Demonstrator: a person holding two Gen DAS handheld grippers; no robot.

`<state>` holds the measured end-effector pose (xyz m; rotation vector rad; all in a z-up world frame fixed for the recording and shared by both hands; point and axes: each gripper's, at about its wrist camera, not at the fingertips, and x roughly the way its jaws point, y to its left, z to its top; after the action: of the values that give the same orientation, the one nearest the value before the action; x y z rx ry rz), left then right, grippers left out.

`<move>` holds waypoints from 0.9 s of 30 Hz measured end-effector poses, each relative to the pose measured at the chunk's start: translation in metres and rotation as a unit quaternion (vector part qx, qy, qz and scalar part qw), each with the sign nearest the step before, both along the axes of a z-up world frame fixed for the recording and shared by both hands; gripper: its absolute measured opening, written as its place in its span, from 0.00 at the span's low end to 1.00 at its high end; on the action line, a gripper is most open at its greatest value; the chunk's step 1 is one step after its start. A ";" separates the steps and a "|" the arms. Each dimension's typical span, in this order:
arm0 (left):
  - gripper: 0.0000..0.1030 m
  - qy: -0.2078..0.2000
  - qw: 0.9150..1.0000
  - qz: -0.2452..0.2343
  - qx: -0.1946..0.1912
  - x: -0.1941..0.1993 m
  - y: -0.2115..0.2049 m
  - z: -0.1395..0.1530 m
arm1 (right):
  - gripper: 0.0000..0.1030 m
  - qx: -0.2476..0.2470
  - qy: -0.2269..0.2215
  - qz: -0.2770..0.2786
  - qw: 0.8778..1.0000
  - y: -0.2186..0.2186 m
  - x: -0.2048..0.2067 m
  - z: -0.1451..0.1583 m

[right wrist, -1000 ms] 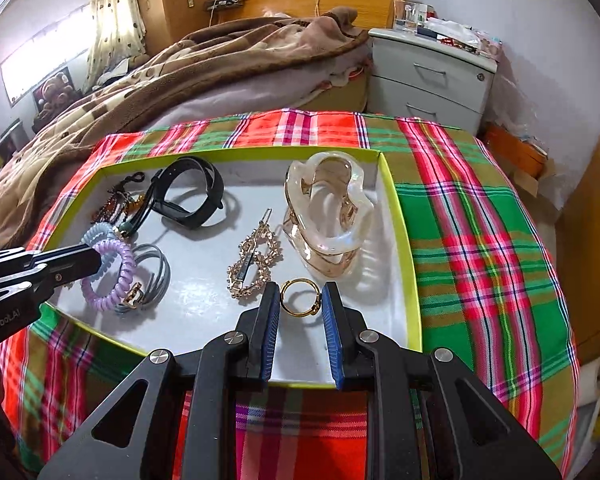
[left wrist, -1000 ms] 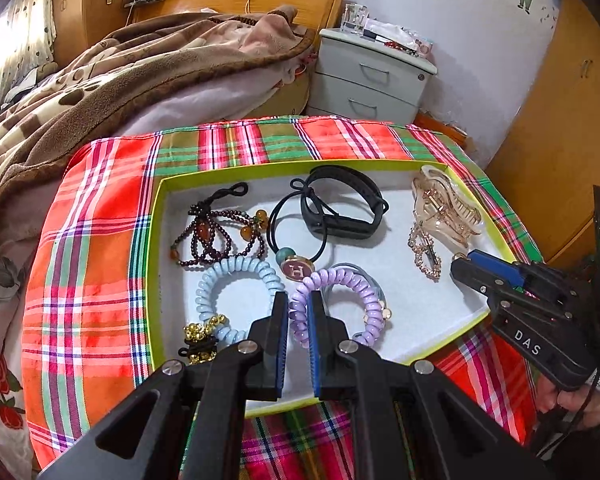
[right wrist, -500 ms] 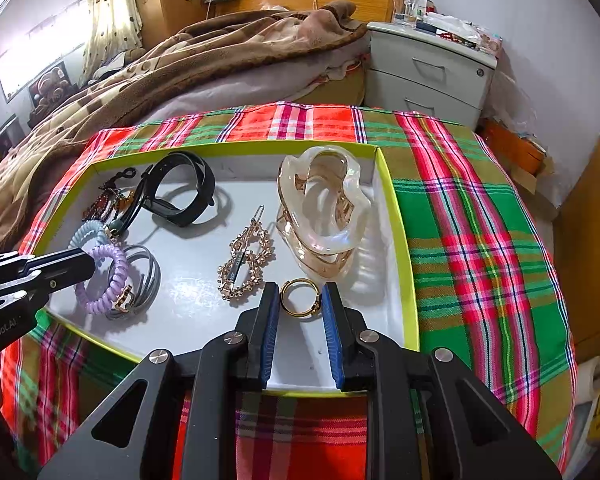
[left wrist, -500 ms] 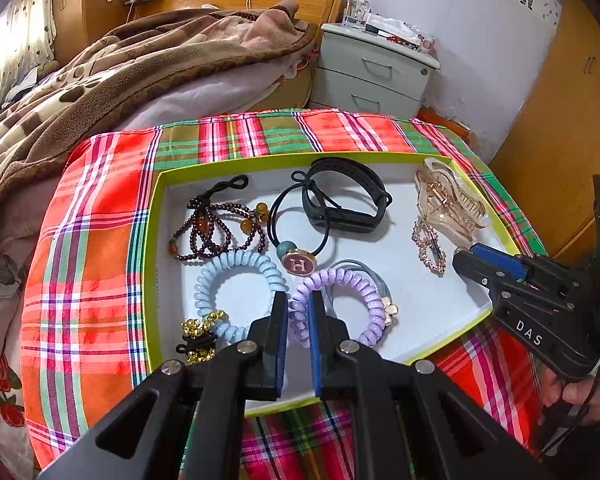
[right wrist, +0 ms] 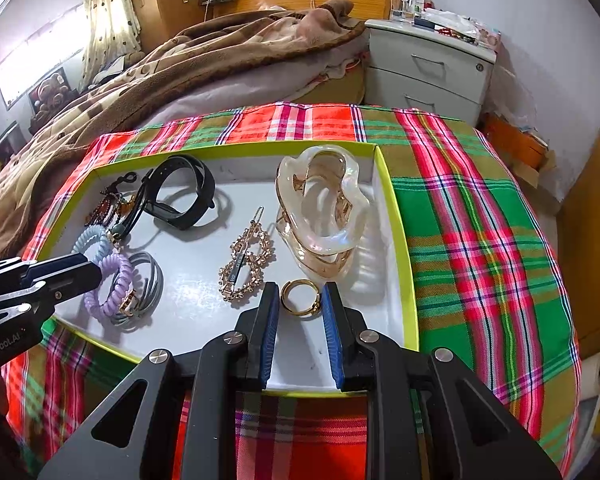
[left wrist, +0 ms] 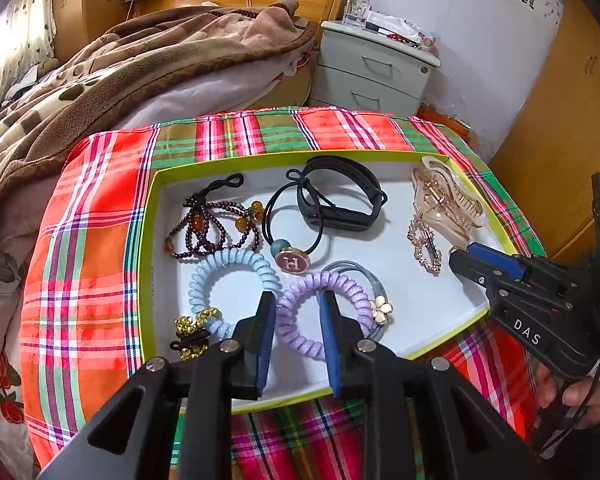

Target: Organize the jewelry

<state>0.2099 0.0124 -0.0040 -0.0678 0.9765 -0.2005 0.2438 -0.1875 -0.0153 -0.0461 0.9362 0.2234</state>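
Plaid cloth point(left wrist: 100, 240) in red, green and orange covers the surface, with a bed under a brown blanket point(left wrist: 112, 68) behind it and a grey bedside cabinet point(left wrist: 374, 70) by the wall. On the cloth sits a shallow white tray point(left wrist: 400, 280) with a lime-green rim, and all the jewelry lies inside it.

A clear hair claw point(right wrist: 320, 208) stands at the tray's far right. A black wristband point(left wrist: 340, 200) lies at the back, a dark bead bracelet point(left wrist: 216, 224) to its left. A pale blue coil hair tie point(left wrist: 232, 280) and a purple coil hair tie point(left wrist: 320, 312) lie side by side near the front edge, the purple one over a grey tie. A gold sparkly hair clip point(right wrist: 246, 264) lies beside the claw, and a small gold ring point(right wrist: 300, 300) just in front of it.

The left gripper point(left wrist: 298, 308) has just been opening; its fingers point(left wrist: 266, 320) now stand apart, straddling the near left arc of the purple tie without pressing on it. The right gripper point(right wrist: 300, 304) has its fingers point(right wrist: 270, 308) apart on either side of the gold ring; whether the right one touches it I cannot tell.
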 end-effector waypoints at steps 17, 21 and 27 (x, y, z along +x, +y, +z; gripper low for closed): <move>0.41 -0.067 0.997 0.042 0.026 -0.048 -0.007 0.032 | 0.31 0.055 -0.091 -0.012 0.994 -0.001 -0.068 0.041; 0.41 -0.084 0.995 0.049 0.037 -0.068 -0.013 0.036 | 0.32 0.051 -0.110 -0.010 0.993 0.004 -0.086 0.049; 0.41 -0.102 0.992 0.061 0.042 -0.091 -0.016 0.041 | 0.32 0.055 -0.122 0.002 0.991 0.009 -0.107 0.056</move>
<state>0.1185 -0.0035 0.0372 -0.0290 0.7722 -0.0520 0.1371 -0.1787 0.0409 0.0262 0.6785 0.2653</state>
